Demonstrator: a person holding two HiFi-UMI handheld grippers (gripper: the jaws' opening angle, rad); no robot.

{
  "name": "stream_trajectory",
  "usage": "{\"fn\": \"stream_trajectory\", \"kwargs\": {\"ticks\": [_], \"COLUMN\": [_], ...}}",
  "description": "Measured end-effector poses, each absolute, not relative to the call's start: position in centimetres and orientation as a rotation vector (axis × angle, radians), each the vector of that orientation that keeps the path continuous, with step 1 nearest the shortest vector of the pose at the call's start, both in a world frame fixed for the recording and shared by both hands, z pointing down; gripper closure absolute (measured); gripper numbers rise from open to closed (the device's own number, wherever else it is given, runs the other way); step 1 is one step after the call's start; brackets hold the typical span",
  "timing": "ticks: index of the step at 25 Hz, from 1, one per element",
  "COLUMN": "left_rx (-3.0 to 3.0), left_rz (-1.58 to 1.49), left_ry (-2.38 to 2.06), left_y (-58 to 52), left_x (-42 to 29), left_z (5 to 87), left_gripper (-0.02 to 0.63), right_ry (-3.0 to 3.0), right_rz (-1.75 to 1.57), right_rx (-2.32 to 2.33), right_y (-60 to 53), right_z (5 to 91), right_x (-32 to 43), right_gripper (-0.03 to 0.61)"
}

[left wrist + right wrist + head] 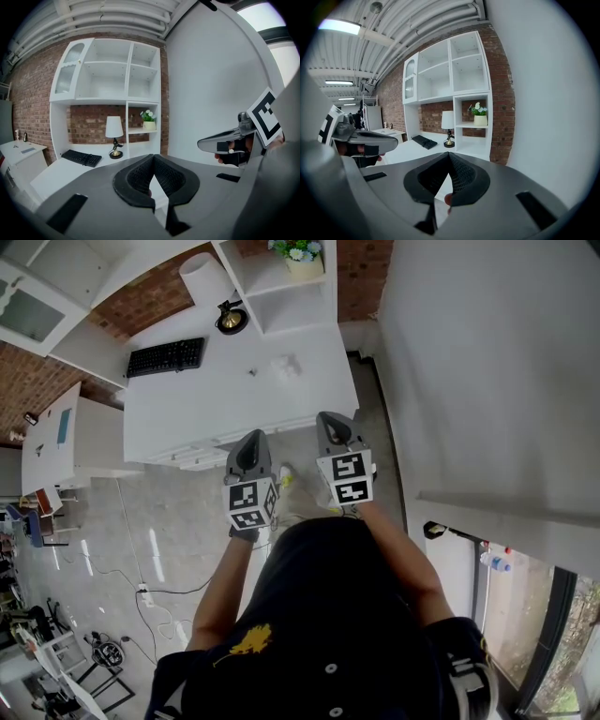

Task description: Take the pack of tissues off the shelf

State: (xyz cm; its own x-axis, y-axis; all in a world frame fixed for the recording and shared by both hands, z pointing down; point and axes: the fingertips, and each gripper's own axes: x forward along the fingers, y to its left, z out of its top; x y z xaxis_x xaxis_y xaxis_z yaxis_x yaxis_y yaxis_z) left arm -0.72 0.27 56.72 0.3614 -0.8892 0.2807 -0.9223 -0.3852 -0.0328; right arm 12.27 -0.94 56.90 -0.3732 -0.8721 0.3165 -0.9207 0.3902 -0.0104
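My left gripper (251, 442) and right gripper (330, 420) are held side by side in front of the white desk (234, 399), both shut with nothing between the jaws. They point towards the white shelf unit (112, 79). In the left gripper view the jaw tips (153, 157) meet, and so do those in the right gripper view (449, 154). A small white crumpled packet (286, 366) lies on the desk top, well ahead of both grippers; I cannot tell whether it is the tissues. No pack shows on the open shelves.
A black keyboard (165, 356), a white-shaded lamp (208, 277) and a flower pot (302, 261) in a shelf niche stand at the back of the desk. A plain wall (469, 352) runs along the right. A low white cabinet (66, 442) stands at the left.
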Motion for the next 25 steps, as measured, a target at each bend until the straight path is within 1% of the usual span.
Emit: {"fn": "stream_trajectory", "kwargs": {"ticks": [25], "left_rx": [2.471], "left_rz": [0.41], "left_ry": [-1.631], "left_y": [1.1], "left_x": [-1.2], "left_z": [57.8], "left_gripper": [0.595], "right_ry": [-2.4], "right_rz": [0.231], "right_rx": [1.533], "right_y": [-0.1], "right_z": [57.1], "right_x": [10.7], "right_gripper": [0.575]}}
